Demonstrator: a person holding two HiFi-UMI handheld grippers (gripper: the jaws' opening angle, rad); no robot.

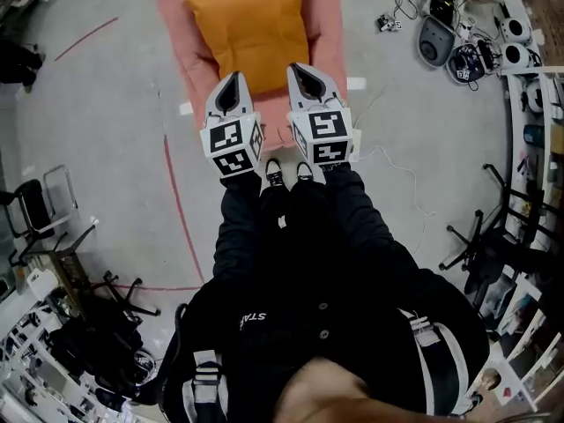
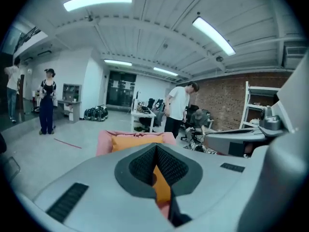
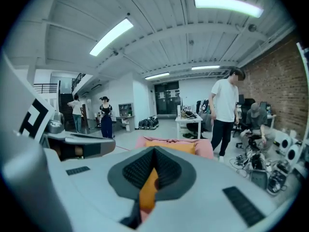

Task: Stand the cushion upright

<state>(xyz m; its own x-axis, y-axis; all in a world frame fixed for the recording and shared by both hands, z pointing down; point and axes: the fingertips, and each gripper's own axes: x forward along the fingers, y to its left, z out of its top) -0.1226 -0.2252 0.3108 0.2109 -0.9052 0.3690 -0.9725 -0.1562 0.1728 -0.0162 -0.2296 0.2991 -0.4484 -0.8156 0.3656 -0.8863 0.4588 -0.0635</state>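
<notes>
Across whole head view: grey floor (image 1: 106, 104), with red tape line (image 1: 181, 210) running down left of centre.

Filling lower half of frame: person in black jacket (image 1: 317, 307), seen from above, shoes (image 1: 275, 173) just below the grippers.

At top centre: pink pad (image 1: 174, 20) on the floor, orange cushion (image 1: 251, 25) on top of it, pink showing round left and right sides. Near edge of cushion at frame centre, far edge toward top.

Side by side at centre, touching cushion's near edge: left gripper (image 1: 236, 79) and right gripper (image 1: 304, 70), marker cubes facing the camera.

In left gripper view: left gripper (image 2: 157, 163) closed, orange cloth pinched between the pads, rest of orange cushion (image 2: 137, 141) and pink pad (image 2: 104, 140) beyond. Same in right gripper view: right gripper (image 3: 153, 166) clamped on orange cloth. Sliver of pink below the orange in both, possibly pad edge caught too; hard to tell.

Upper right of head view: clutter of cables and devices (image 1: 449, 33). Bystander in white T-shirt (image 3: 224, 105) at right of right gripper view.
</notes>
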